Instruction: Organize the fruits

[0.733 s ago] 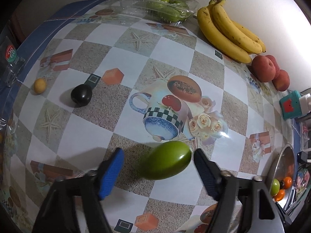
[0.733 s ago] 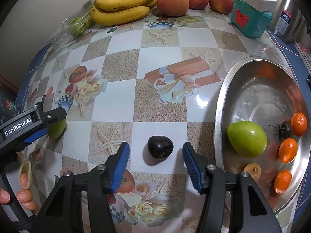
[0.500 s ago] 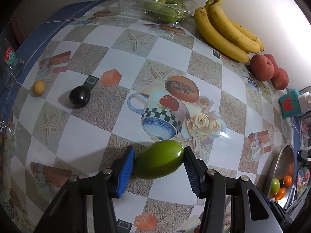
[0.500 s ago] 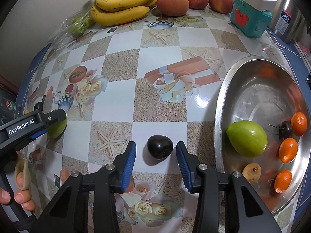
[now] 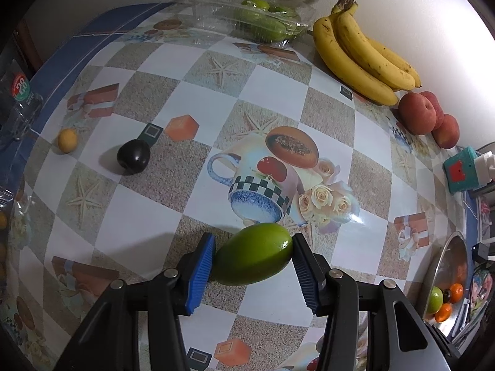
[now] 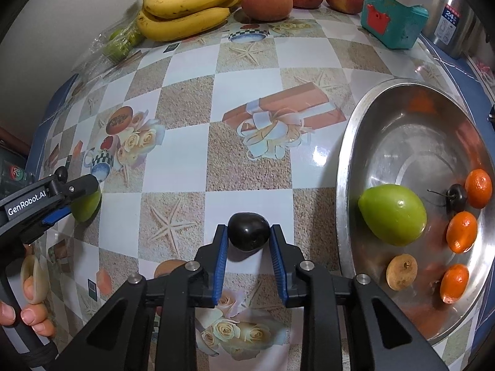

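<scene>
My left gripper point(image 5: 253, 242) is shut on an oval green fruit point(image 5: 252, 258) low over the patterned tablecloth; in the right wrist view that gripper point(image 6: 66, 196) and the fruit point(image 6: 89, 205) show at the far left. My right gripper point(image 6: 248, 227) has its jaws closing, and both blue pads touch a dark plum point(image 6: 248, 235) on the cloth. Just right of it stands a steel bowl point(image 6: 343, 185) holding another green fruit point(image 6: 393, 218), several small oranges, a cherry and a brown fruit. A second dark plum point(image 5: 133, 156) and a small yellow fruit point(image 5: 67, 140) lie at the left.
Along the back wall lie bananas point(image 5: 362, 52), peaches point(image 5: 416, 117) and a clear plastic box of green fruits point(image 5: 263, 23). A teal box point(image 6: 393, 21) and a steel canister point(image 6: 451, 27) stand at the back right. A hand point(image 6: 31, 296) grips the left handle.
Both grippers closed in from wide open. The left pads came onto the green fruit, and the right pads came in against the dark plum.
</scene>
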Available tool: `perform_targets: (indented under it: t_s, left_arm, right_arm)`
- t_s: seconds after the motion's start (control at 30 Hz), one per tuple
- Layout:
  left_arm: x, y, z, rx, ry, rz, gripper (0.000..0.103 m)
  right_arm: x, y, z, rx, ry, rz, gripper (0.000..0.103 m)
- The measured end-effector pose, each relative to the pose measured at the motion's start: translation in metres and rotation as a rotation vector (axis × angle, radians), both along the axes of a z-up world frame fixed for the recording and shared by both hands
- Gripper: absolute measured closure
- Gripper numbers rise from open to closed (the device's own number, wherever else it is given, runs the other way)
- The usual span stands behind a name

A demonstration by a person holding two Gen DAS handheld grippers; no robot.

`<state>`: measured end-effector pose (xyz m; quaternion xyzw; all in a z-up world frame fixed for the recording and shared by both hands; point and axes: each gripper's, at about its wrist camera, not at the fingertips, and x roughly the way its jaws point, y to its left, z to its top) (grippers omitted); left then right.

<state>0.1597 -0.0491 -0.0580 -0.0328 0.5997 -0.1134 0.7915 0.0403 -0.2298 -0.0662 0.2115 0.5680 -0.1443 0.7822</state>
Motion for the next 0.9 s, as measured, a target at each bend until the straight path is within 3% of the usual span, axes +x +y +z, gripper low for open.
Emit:
perform_targets:
  t_s: [0.63, 0.9]
  left_arm:
    - [-0.008, -0.001, 0.025, -0.012, -0.056, -0.009, 0.05]
    - [-0.019, -0.018, 0.043, -0.035, -0.095, -0.064, 0.05]
  right_arm:
    - [-0.005, 0.0, 0.035, 0.001, -0.081, -0.003, 0.075]
    - [-0.014, -0.012, 0.049, 0.021, -0.122, -0.03, 0.075]
